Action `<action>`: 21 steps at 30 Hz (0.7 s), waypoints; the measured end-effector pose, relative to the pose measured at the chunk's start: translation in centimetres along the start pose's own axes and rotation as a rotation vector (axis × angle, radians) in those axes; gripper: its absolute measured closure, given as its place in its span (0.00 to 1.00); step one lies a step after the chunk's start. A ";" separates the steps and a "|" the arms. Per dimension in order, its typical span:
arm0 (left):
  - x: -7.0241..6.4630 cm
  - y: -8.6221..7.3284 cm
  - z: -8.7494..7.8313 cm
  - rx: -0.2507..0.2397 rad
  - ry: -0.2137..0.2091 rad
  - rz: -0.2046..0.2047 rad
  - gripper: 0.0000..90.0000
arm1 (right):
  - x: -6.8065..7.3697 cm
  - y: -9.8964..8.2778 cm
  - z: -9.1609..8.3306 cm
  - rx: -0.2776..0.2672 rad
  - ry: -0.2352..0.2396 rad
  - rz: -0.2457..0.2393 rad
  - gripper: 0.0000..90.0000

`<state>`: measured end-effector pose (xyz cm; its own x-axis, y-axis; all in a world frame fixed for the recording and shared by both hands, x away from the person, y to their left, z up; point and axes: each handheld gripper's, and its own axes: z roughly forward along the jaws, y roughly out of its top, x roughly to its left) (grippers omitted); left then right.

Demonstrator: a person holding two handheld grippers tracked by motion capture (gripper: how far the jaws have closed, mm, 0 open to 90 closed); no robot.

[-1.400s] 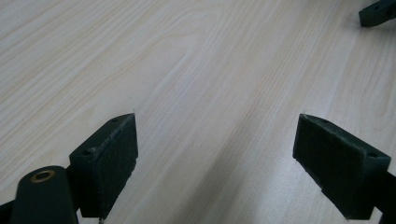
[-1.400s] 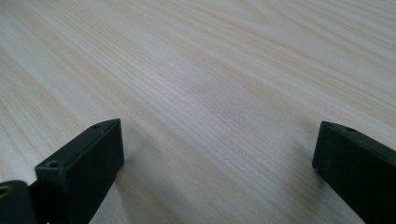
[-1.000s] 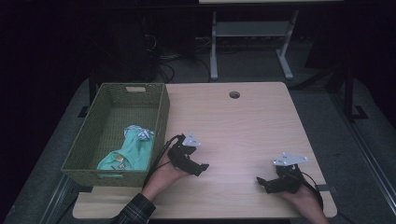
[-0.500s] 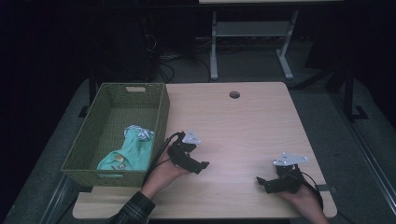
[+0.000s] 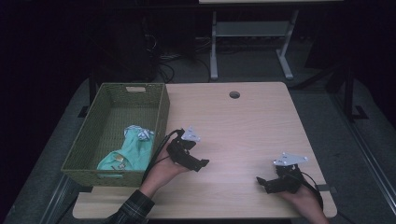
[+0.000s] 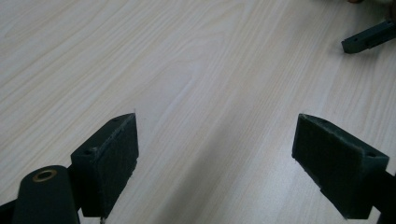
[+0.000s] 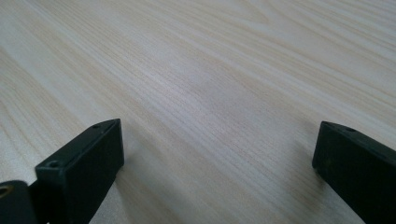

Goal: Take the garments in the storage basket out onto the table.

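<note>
a pale wooden table with a round cable hole (image 5: 234, 94) is being lit from above, while the grey carpeted floor (image 5: 322, 100) and a white metal desk frame (image 5: 252, 35) are being swallowed by darkness.

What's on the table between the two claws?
Nothing. In the high view, just bare wooden table lies between the left claw and the right claw. Both are open and hold nothing.

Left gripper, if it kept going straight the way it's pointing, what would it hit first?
Probably the right gripper. The left gripper points right across bare table with open jaws, and a black jaw tip lies ahead, slightly off-line, so it might slip past.
</note>
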<state>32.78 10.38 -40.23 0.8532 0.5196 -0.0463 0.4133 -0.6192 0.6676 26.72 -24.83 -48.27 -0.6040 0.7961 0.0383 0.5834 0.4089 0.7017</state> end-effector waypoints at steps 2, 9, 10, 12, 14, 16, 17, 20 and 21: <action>0.0 0.1 -0.1 0.000 0.002 0.002 0.15 | 0.0 0.0 0.0 0.000 0.000 0.000 0.02; 0.1 0.5 -0.6 -0.004 -0.004 0.003 0.15 | 0.0 0.0 0.0 0.000 0.000 0.000 0.02; 0.1 0.5 -0.7 -0.016 -0.007 -0.008 0.16 | 0.0 0.0 0.0 0.000 0.000 0.000 0.02; 0.2 0.6 -0.8 -0.014 -0.009 -0.006 0.16 | 0.0 0.0 0.0 0.000 0.000 0.000 0.02; 0.3 0.7 -0.9 -0.016 -0.009 -0.005 0.15 | 0.0 0.0 0.0 0.000 0.000 0.000 0.02; 0.3 0.8 -1.0 -0.015 -0.011 -0.002 0.16 | 0.0 0.0 0.0 0.000 0.000 0.000 0.02; 0.3 0.9 -1.1 -0.016 -0.017 -0.011 0.15 | 0.0 0.0 0.0 0.000 0.000 0.000 0.02; 0.4 1.0 -1.3 -0.019 -0.022 -0.012 0.15 | 0.0 0.0 0.0 -0.001 0.000 -0.001 0.02; 0.6 1.1 -1.3 -0.023 -0.026 -0.010 0.15 | 0.0 0.0 0.0 -0.001 0.000 -0.001 0.02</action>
<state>33.29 10.79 -38.56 0.8573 0.5097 -0.0724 0.4148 -0.6006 0.6836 26.72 -24.83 -48.27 -0.6043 0.7959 0.0377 0.5828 0.4092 0.7021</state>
